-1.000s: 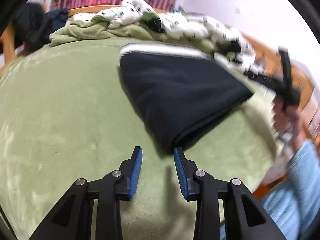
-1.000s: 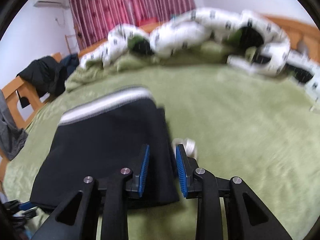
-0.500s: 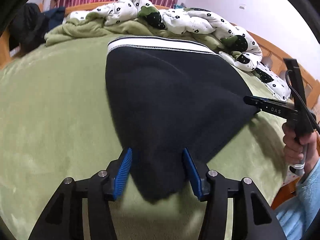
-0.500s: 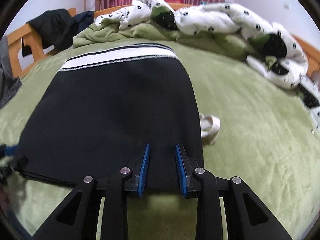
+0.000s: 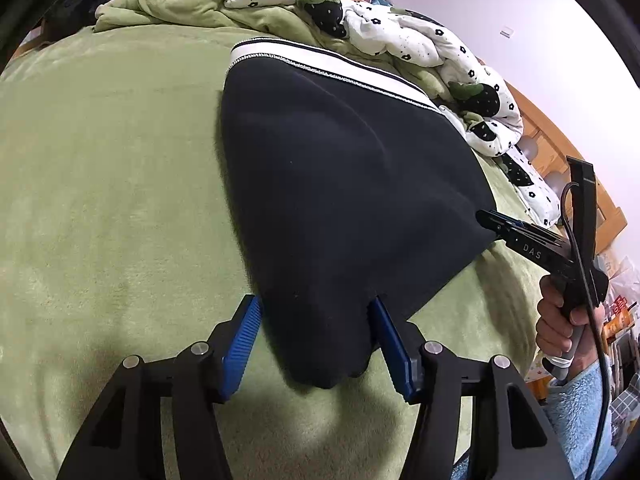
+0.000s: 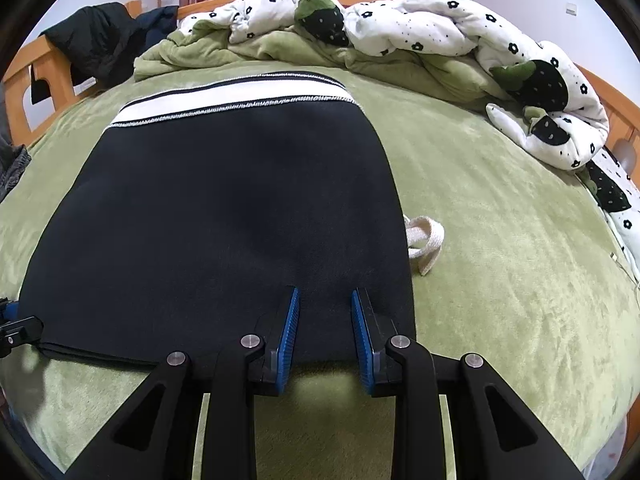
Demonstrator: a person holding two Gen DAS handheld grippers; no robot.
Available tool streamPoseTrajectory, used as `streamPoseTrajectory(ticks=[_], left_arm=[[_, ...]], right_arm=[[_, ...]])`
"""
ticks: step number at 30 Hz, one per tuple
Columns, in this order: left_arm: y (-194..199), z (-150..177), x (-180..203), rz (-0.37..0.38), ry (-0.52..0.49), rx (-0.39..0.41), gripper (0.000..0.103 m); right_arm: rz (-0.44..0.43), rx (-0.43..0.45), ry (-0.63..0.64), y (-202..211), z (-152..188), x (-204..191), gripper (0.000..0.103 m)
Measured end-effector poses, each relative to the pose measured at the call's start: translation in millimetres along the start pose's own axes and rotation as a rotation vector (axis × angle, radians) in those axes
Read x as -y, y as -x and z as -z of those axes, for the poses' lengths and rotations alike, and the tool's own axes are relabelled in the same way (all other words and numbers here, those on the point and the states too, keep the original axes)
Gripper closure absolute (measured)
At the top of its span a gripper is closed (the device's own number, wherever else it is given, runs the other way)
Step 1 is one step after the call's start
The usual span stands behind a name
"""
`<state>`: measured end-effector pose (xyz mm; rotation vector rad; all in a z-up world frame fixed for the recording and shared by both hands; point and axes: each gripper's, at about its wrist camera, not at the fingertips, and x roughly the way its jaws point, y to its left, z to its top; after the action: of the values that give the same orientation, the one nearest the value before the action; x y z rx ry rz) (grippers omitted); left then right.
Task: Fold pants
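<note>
Pants: the dark pants (image 5: pixel 344 184) lay folded on the green bed (image 5: pixel 100 184), white waistband (image 6: pixel 224 100) at the far end from both of my hand-held grippers, near edge just under the fingers.

Left hand-held gripper (image 5: pixel 314 344): jaws stood wide, one blue pad on each side of the near left corner of the pants. The corner sat between the pads; I could not tell whether either pad touched the cloth. No pinch yet.

Right hand-held gripper (image 6: pixel 323 338): jaws were narrower but with a clear gap, reaching over the near right edge of the pants. Cloth showed between the pads; I judged it not clamped.

Step, as I judged it: both corners of the near edge lined up for a grasp, ready to carry that edge toward the waistband.

Risk 1: closing on the top layer only. Several layers showed at the near edge in the right wrist view; a shallow bite would peel one layer and undo the fold.

Risk 2: uneven grasps. The left jaws were much wider than the right, so one side could catch first and skew the fold line.

Risk 3: the plush bed cover could get pinched along with the pants if the fingers dug low.

Risk 4: a white strap (image 6: pixel 424 246) lay just right of the pants, beyond my right hand-held gripper; it might be dragged or folded in.

Clutter: a flowered quilt (image 6: pixel 420 28) was heaped at the far side, well apart from the pants.
</note>
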<state>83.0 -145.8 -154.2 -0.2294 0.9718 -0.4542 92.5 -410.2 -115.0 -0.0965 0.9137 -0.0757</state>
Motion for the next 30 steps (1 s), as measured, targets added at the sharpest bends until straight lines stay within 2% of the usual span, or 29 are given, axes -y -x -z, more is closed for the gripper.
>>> streamPoseTrajectory(ticks=[20, 22, 26, 30], left_arm=[[-3, 0, 7, -0.032, -0.021, 0.002, 0.045], [-2, 0, 7, -0.022, -0.021, 0.001, 0.045], [15, 2, 2, 0.059, -0.013, 0.063, 0.046], [25, -5, -5, 0.05, -0.032, 0.09, 0.046]], right_arm=[[0.021, 0.013, 0.056, -1, 2, -1, 0.076], [0.023, 0.014, 0.054, -1, 3, 0, 0.076], [0.005, 0.012, 0.063, 2, 4, 1, 0.076], [-0.058, 0.069, 0.025, 19, -2, 14, 0.076]])
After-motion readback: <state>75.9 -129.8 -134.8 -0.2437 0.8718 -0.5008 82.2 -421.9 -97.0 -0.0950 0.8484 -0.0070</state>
